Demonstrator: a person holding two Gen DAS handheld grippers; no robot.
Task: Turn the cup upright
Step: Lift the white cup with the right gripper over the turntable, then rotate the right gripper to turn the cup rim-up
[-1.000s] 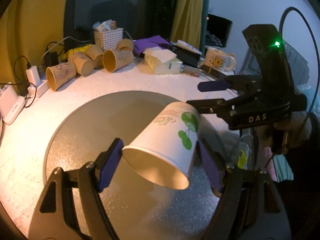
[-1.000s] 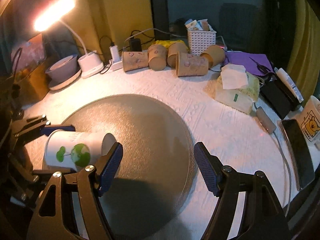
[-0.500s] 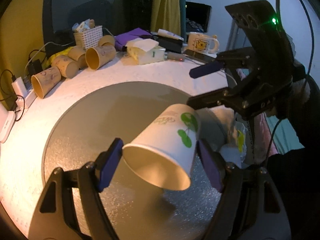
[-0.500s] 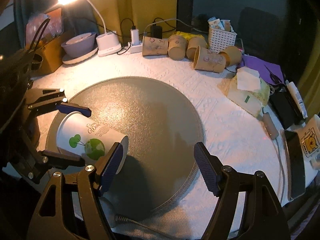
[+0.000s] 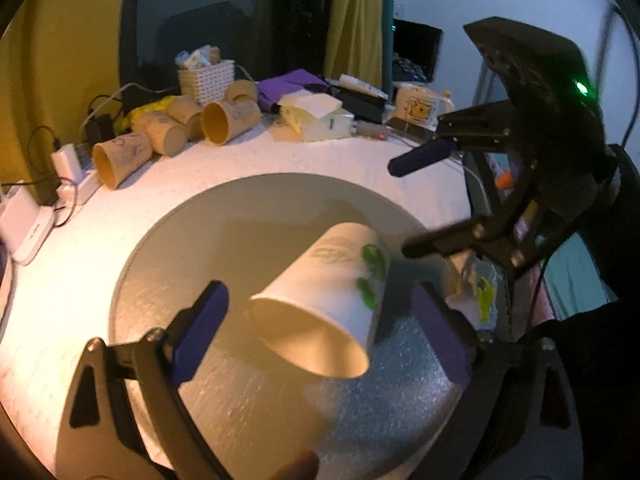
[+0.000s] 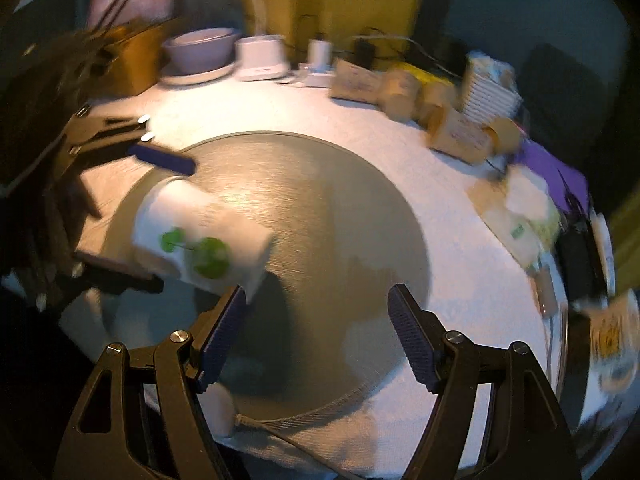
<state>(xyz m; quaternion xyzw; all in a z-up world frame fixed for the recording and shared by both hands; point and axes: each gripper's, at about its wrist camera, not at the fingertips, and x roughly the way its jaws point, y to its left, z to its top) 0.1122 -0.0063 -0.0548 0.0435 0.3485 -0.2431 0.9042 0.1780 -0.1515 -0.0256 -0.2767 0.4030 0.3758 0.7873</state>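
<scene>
White-clothed table (image 5: 280, 160), grey round mat (image 5: 280, 216), yellow curtains (image 5: 352, 16), both grippers' fingers apart, cup (image 5: 324, 300) unclamped

cup (image 5: 320, 300) released, left jaws apart

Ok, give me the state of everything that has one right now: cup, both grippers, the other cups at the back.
white cup: on its side, tilted, mouth toward the left wrist camera, between the left fingers with a gap on each side; not upright.
left gripper: open, around the cup.
right gripper: open, empty, beside the cup's base.
brown cups: lying on their sides at the back of the table.
yellow-print mug: upright.
</scene>
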